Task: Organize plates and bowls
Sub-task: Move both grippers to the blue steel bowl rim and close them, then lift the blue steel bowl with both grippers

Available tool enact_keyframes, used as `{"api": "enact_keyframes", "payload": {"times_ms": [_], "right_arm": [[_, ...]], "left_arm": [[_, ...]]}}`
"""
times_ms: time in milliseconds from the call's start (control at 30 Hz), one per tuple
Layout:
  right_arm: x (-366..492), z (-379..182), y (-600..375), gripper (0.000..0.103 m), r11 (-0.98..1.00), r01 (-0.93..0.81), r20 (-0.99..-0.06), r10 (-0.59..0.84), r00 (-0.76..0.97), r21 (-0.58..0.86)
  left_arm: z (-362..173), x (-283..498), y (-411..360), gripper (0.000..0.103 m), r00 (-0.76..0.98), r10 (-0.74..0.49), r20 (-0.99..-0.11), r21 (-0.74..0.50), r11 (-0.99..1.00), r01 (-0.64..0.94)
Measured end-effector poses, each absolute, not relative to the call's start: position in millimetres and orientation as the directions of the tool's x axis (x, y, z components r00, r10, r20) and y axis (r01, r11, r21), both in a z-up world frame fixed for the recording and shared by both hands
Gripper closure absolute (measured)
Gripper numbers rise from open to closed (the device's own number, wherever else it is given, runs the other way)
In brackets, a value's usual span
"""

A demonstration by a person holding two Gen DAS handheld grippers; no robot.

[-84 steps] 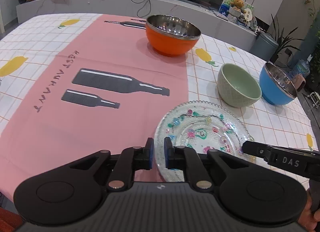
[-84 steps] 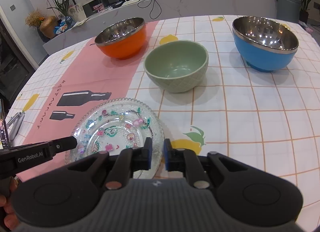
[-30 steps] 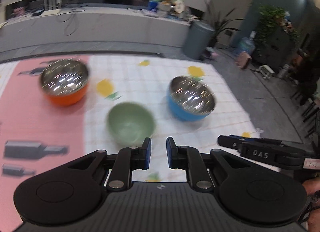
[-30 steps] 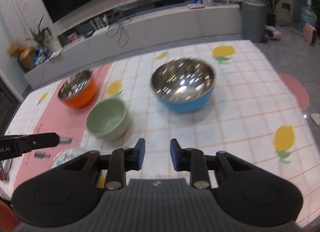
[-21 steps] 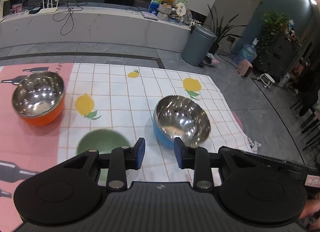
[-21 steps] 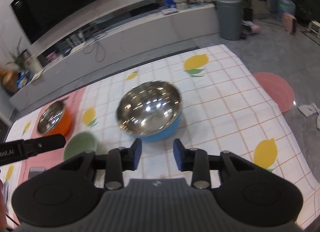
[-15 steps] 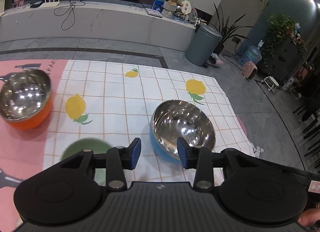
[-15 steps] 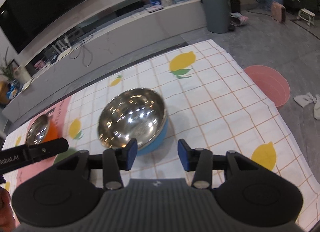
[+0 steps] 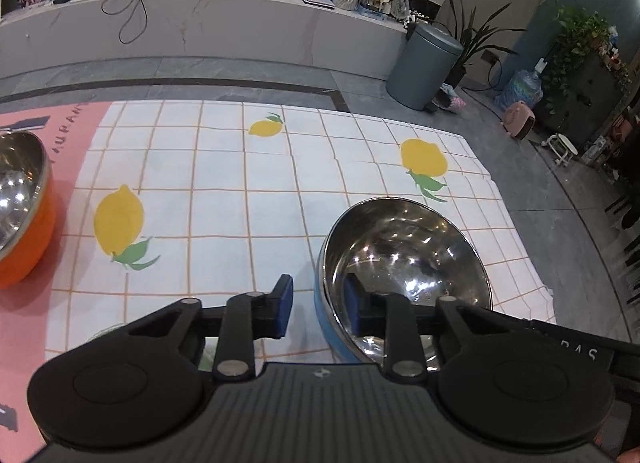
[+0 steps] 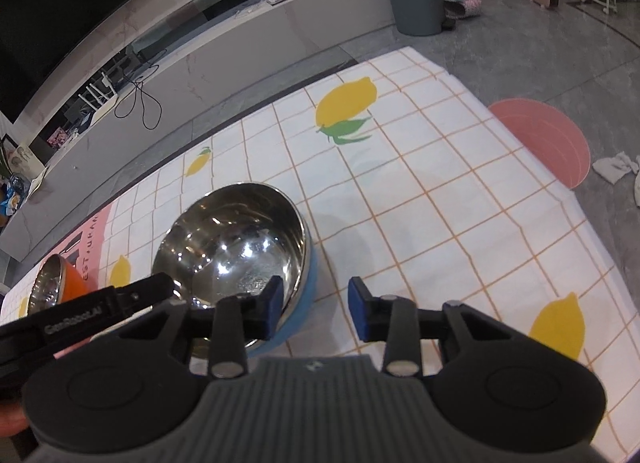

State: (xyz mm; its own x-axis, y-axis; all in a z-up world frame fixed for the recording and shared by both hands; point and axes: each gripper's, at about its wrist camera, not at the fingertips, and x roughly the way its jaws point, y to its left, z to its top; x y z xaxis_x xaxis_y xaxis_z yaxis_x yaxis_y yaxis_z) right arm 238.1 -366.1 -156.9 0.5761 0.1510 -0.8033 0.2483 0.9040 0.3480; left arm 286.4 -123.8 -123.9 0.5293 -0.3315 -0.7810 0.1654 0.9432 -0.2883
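A blue bowl [image 9: 404, 259] with a shiny steel inside stands on the lemon-print tablecloth. My left gripper [image 9: 319, 305] straddles its left rim: one pad sits inside the bowl, the other outside. The jaws are closing, with a gap still showing at the wall. My right gripper [image 10: 316, 309] straddles the opposite rim of the blue bowl [image 10: 240, 243] the same way. Its jaws are closing too, and the outer pad stands clear of the wall. An orange steel-lined bowl [image 9: 24, 215] sits at the far left. A sliver of the green bowl [image 9: 100, 333] shows behind my left gripper's body.
The tablecloth's far edge [image 9: 280, 105] and right edge [image 10: 532, 151] drop to a grey floor. A pink round object [image 10: 548, 139] lies on the floor by the right edge. A grey bin [image 9: 424, 67] stands beyond the table.
Both grippers swung right from the glass plate, came down onto the blue bowl and now straddle its opposite rims. Their jaws widened, then narrowed. The plate has left view.
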Motion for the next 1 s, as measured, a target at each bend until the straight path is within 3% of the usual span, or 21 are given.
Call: {"api": "enact_keyframes", "payload": {"times_ms": [67, 200, 567, 1000], "right_arm": [[240.1, -159.3, -366.6, 0.072, 0.9, 0.249, -0.801, 0.158, 0.577, 0.357], [241.0, -160.3, -367.2, 0.091, 0.886, 0.238, -0.784, 0.195, 0.589, 0.398], [227.0, -146.8, -365.9, 0.093, 0.895, 0.225, -0.775, 0.181, 0.605, 0.384], [135.4, -121.0, -363.1, 0.094, 0.9, 0.178, -0.783, 0.233, 0.577, 0.399]], "left_arm": [[-125.5, 286.6, -124.8, 0.084, 0.528, -0.344, -0.776, -0.296, 0.939, 0.176], [-124.6, 282.4, -126.3, 0.09, 0.53, -0.361, -0.767, -0.301, 0.933, 0.199], [-98.2, 262.8, -126.0, 0.09, 0.521, -0.362, -0.773, -0.297, 0.932, 0.207], [-80.8, 160.2, -104.7, 0.089, 0.499, -0.389, -0.774, -0.374, 0.917, 0.135]]}}
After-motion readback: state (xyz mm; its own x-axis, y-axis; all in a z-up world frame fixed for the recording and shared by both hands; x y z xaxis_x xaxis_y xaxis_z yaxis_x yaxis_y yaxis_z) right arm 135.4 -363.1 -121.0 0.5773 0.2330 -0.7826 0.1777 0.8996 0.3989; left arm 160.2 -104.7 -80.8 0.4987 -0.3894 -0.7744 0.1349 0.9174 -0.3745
